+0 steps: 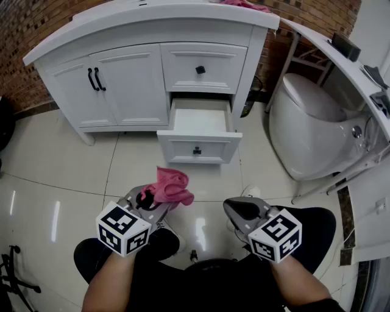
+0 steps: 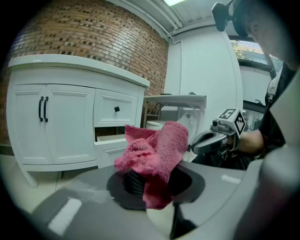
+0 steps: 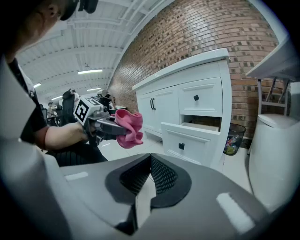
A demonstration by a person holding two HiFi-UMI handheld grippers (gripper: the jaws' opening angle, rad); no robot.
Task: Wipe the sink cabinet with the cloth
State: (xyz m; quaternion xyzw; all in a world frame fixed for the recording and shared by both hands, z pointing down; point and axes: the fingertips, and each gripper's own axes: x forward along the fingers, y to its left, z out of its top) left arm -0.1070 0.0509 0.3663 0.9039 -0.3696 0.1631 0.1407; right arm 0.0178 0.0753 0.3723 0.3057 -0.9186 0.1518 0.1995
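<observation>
The white sink cabinet point(image 1: 131, 79) stands ahead against a brick wall, with its lower right drawer point(image 1: 200, 131) pulled open. My left gripper point(image 1: 159, 198) is shut on a crumpled pink cloth point(image 1: 170, 187), held low over the tiled floor in front of the drawer. From the left gripper view the cloth point(image 2: 157, 154) bunches up between the jaws of the left gripper point(image 2: 150, 183). My right gripper point(image 1: 239, 210) is level with it to the right, shut with nothing in it; its pads point(image 3: 161, 176) meet at the tip. The right gripper view shows the cloth point(image 3: 130, 126) too.
A white toilet point(image 1: 311, 122) stands to the right of the cabinet under a white shelf point(image 1: 341, 58) on metal legs. A dark waste bin point(image 3: 232, 138) sits between cabinet and toilet. Something pink point(image 1: 244, 5) lies on the cabinet top. A black stand point(image 1: 12, 271) is at lower left.
</observation>
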